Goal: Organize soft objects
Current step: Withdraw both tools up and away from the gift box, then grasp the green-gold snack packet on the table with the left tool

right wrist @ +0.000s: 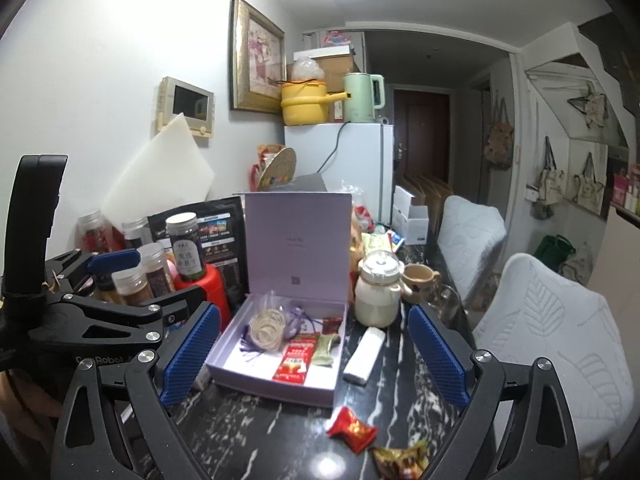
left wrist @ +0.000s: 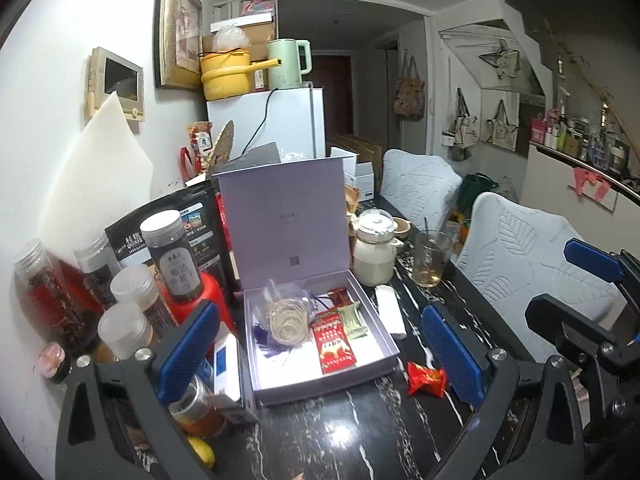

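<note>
An open lavender box [left wrist: 320, 390] [right wrist: 272, 386] stands on the black marble table [left wrist: 352, 444], its lid upright. Inside lie a coil of rubber bands [left wrist: 286, 322] [right wrist: 266, 330], a purple tasselled sachet [right wrist: 296, 322], a red snack packet [left wrist: 332, 346] [right wrist: 294, 362] and a green packet [left wrist: 352, 320] [right wrist: 326, 350]. A red wrapped candy [left wrist: 426, 378] [right wrist: 352, 428] lies outside the box's front right corner, with a brown-gold candy [right wrist: 400, 460] nearer still. My left gripper [left wrist: 320, 352] hangs open before the box with nothing between its pads. My right gripper [right wrist: 316, 356] is open and empty too, to the right of the left one.
A white soft pack [left wrist: 390, 310] [right wrist: 364, 354] lies right of the box. Several jars and bottles [left wrist: 172, 256] crowd the left side by the wall. A white teapot [left wrist: 376, 248], a glass [left wrist: 430, 256] and a mug [right wrist: 418, 278] stand behind. Two pale chairs [left wrist: 520, 256] line the table's right edge.
</note>
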